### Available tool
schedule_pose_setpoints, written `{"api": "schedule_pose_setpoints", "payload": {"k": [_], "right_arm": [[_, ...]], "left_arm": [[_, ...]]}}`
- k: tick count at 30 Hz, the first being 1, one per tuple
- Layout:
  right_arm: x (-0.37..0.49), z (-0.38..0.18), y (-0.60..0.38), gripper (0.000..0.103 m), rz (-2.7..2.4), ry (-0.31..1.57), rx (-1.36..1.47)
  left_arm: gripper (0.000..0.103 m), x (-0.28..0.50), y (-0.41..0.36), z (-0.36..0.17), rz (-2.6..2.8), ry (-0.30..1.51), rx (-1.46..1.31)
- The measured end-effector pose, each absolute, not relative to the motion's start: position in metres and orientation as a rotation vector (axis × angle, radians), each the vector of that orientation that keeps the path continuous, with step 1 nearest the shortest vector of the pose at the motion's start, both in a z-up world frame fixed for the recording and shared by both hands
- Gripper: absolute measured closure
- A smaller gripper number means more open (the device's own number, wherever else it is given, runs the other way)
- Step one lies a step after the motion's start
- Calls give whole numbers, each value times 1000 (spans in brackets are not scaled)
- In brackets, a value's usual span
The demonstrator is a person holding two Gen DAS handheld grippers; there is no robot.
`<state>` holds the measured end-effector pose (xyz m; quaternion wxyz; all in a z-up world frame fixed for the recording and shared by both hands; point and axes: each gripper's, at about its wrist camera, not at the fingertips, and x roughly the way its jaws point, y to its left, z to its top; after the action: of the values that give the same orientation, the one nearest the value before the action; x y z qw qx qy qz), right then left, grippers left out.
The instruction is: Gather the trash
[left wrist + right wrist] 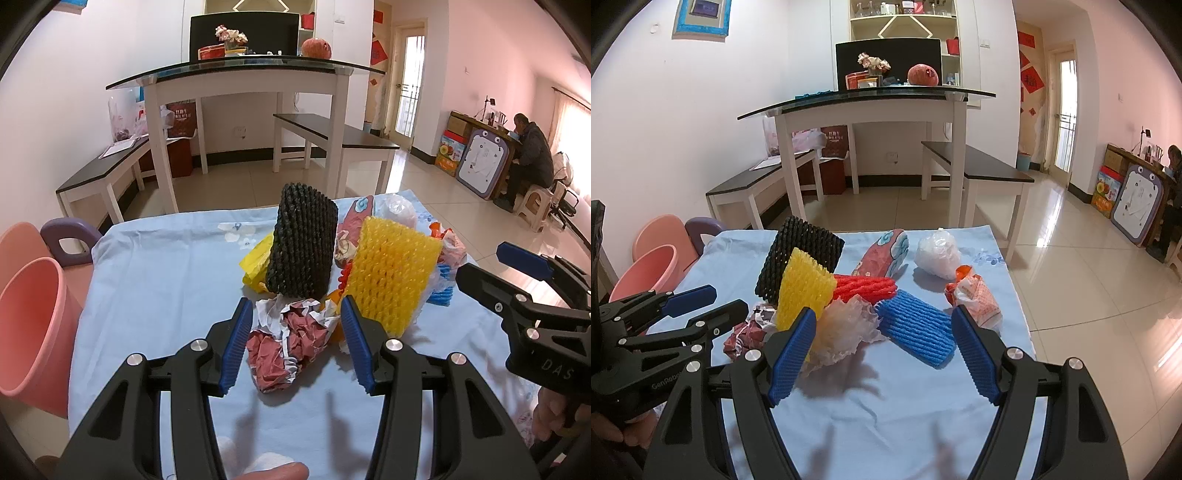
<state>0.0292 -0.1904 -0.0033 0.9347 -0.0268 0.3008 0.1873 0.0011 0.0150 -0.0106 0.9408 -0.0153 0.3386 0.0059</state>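
Blue cloth (886,406) | left gripper (295,325) agape astride crumpled wrapper (291,339) | right gripper (882,332) agape

Crumpled paper (291,339), foam nets (916,332) and wrappers (975,299) heaped on blue cloth (886,406).

Small table (849,406) in foreground, cloth (166,266) over it. Trash heaped toward far right of tabletop. Crumpled paper (291,339) nearest, between fingers of left gripper (297,341). Two foam nets (303,240) upright behind paper, side by side, touching. Flat foam sleeve (916,332) right of heap, between fingers of right gripper (882,350). Plastic bag (938,253) at far right corner. Bin (29,332) on floor, left of table. Dining table (240,77) beyond, bench (332,136) beside it.
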Motion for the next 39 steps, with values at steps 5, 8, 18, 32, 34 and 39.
{"api": "schedule_pose_setpoints", "payload": {"k": [5,8,18,32,34,39], "right_arm": [[29,-3,-191,28,383,614,-53],[29,-3,-191,28,384,614,-55],[30,-6,-191,28,382,620,-50],[31,-16,-200,28,367,637,-33],[32,-16,-200,28,366,643,-29],[33,-19,-204,28,375,651,-20]], "left_arm": [[53,2,14,-11,11,692,-33],[53,2,14,-11,11,692,-33],[53,2,15,-13,11,693,-36],[53,2,14,-25,-11,712,-70],[53,0,12,-28,-42,719,-92],[53,-5,8,-22,-106,702,-123]]}}
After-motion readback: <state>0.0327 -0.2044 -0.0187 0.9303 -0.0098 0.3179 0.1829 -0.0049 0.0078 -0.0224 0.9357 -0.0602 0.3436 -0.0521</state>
